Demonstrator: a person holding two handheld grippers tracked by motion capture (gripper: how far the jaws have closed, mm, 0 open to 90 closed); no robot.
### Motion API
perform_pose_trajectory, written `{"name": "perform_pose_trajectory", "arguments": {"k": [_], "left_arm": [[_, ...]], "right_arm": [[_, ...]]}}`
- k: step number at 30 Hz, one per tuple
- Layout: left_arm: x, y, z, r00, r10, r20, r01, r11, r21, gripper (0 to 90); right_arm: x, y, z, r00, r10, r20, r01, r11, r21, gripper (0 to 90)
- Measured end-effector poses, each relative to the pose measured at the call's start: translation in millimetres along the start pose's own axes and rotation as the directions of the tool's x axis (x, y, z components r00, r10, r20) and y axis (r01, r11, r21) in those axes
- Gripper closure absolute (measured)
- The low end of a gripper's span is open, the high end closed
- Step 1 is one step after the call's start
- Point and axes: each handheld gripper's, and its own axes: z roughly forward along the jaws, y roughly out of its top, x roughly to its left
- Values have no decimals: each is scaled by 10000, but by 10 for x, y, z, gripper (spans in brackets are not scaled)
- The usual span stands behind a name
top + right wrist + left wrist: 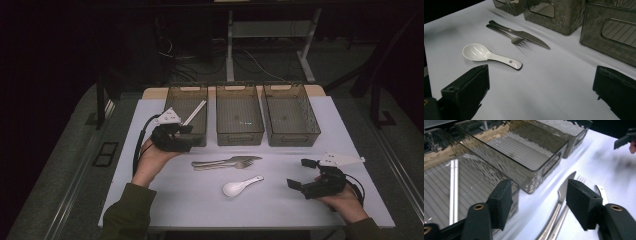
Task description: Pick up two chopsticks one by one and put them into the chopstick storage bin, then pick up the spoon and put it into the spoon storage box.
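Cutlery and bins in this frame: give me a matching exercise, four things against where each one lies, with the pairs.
Things:
1. chopsticks
2. white spoon
3. knife
4. middle bin

Places or states:
A. on the table, nearest the person's edge
B. inside the left bin
C. holds nothing
D. on the table beside the fork, in front of the bins

Pairs: 1-B, 2-A, 3-D, 4-C
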Motion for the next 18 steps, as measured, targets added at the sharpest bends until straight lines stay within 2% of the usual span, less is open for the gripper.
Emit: {"name": "perform_pose_trajectory", "arguments": {"k": [6, 10, 18], "left_arm": [[-131, -135, -19, 10000, 41, 77, -38, 9996, -279, 242], [-198, -248, -16, 9998, 172, 84, -170, 9995, -256, 191], [-316, -473, -37, 9994, 337, 54, -333, 9977, -586, 117]], "right_arm": [[4, 2, -6, 10000, 27, 19, -27, 10000, -10, 6], [7, 5, -6, 10000, 63, 7, -63, 10000, -3, 6], [3, 11, -20, 10000, 33, 38, -33, 10000, -43, 6]]}}
